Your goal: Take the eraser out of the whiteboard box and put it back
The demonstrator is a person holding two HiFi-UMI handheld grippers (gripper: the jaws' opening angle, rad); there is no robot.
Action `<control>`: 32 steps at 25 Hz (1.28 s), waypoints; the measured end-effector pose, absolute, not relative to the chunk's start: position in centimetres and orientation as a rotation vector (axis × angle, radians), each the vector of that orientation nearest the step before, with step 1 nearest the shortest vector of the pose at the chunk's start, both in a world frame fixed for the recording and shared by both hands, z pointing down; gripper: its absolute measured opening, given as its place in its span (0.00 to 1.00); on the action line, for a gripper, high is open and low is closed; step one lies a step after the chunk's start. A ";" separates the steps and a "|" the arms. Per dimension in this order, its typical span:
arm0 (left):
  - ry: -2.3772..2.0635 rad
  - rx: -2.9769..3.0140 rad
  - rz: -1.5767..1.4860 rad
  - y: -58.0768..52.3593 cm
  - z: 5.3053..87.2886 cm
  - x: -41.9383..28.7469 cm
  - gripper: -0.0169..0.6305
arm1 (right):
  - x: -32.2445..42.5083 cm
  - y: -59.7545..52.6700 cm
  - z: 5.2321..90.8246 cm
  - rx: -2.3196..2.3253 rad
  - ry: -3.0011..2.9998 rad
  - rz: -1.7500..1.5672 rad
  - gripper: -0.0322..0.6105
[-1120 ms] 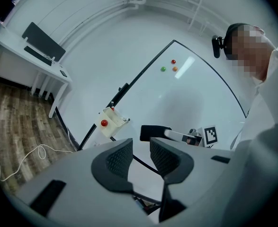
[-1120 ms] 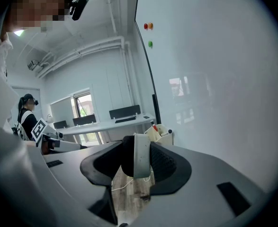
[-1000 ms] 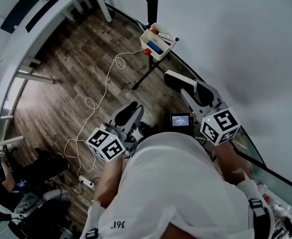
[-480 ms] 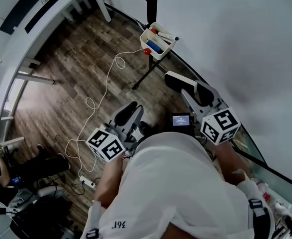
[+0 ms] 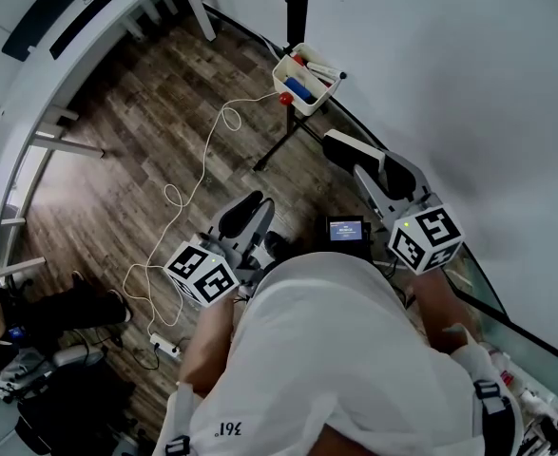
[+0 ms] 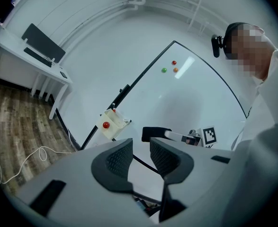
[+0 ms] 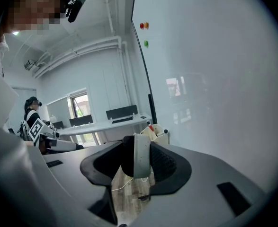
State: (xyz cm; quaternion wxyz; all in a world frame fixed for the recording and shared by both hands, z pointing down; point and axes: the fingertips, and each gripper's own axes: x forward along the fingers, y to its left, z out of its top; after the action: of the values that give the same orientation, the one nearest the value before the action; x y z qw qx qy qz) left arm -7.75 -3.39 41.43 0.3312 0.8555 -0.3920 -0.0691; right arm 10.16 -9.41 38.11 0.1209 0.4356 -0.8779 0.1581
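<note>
The whiteboard box (image 5: 304,82) is a cream tray hung on the board's lower edge, holding a blue item, markers and a red ball-shaped piece. It also shows as the box (image 6: 112,125) and the box (image 7: 156,134). My right gripper (image 5: 353,158) is shut on the eraser (image 5: 345,150), a white body with black felt, well short of the box. The eraser (image 7: 139,156) fills the gap between the right jaws. My left gripper (image 5: 245,215) hangs lower left, open and empty; through the left gripper (image 6: 141,155) I see the eraser (image 6: 155,132) held beyond.
The whiteboard (image 5: 469,84) fills the right side, on a black stand (image 5: 283,141). A white cable (image 5: 198,174) runs over the wooden floor to a power strip (image 5: 164,348). A white desk (image 5: 69,27) stands at the top left. Another person (image 5: 31,321) sits at the lower left.
Both grippers keep their places, the eraser still in the right one. The person at the lower left has shifted position.
</note>
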 end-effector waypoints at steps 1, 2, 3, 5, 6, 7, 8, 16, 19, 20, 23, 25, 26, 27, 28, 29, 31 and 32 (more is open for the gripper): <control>-1.026 2.239 -0.179 -3.5 41.4 -7.8 0.21 | 10.3 -9.7 37.9 1.279 -2.565 0.453 0.35; -1.027 2.240 -0.178 -3.7 41.4 -7.9 0.21 | 10.4 -10.0 37.6 1.285 -2.566 0.444 0.35; -1.030 2.242 -0.176 -3.9 41.3 -8.0 0.21 | 10.5 -10.4 37.4 1.291 -2.568 0.436 0.35; -1.035 2.248 -0.173 -4.3 41.2 -8.2 0.21 | 10.6 -11.0 37.0 1.301 -2.573 0.416 0.35; -1.038 2.253 -0.171 -4.5 41.2 -8.3 0.21 | 10.6 -11.3 36.7 1.304 -2.576 0.405 0.35; -1.039 2.258 -0.171 -4.7 41.1 -8.4 0.21 | 10.6 -11.6 36.4 1.306 -2.580 0.394 0.35; -1.039 2.266 -0.170 -4.9 41.0 -8.4 0.21 | 10.6 -11.8 36.2 1.308 -2.584 0.383 0.35; -1.057 2.311 -0.178 -6.8 39.9 -8.9 0.21 | 9.6 -13.8 34.5 1.293 -2.616 0.309 0.35; -1.068 2.322 -0.188 -7.5 39.1 -8.9 0.21 | 9.1 -14.4 34.0 1.278 -2.622 0.273 0.35; -1.071 2.329 -0.191 -7.8 38.9 -8.9 0.21 | 8.9 -14.7 33.8 1.274 -2.625 0.263 0.35; -1.084 2.347 -0.202 -8.9 38.3 -8.8 0.21 | 8.5 -15.6 33.5 1.260 -2.625 0.236 0.35; -1.089 2.362 -0.214 -9.8 38.0 -8.6 0.21 | 8.3 -16.2 33.5 1.251 -2.622 0.223 0.35; -1.088 2.372 -0.219 -10.2 37.9 -8.5 0.21 | 8.3 -16.5 33.5 1.247 -2.621 0.216 0.35; -1.088 2.378 -0.222 -10.6 37.8 -8.4 0.21 | 8.2 -16.8 33.5 1.243 -2.620 0.210 0.35; -1.088 2.380 -0.224 -10.9 37.7 -8.3 0.21 | 8.1 -17.0 33.4 1.240 -2.620 0.204 0.35; -1.085 2.385 -0.225 -11.2 37.6 -8.2 0.21 | 8.0 -17.2 33.4 1.238 -2.619 0.197 0.35; -1.075 2.397 -0.223 -11.7 37.6 -8.0 0.21 | 7.8 -17.5 33.2 1.234 -2.615 0.179 0.35; -1.073 2.400 -0.222 -11.9 37.5 -7.9 0.21 | 7.8 -17.7 33.2 1.232 -2.612 0.170 0.35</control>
State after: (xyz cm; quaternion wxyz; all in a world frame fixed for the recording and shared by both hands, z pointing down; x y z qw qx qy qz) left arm -7.92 -11.89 37.53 0.2491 0.8810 -0.3938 -0.0815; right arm 7.76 -17.70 33.16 0.1238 0.4225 -0.8960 0.0582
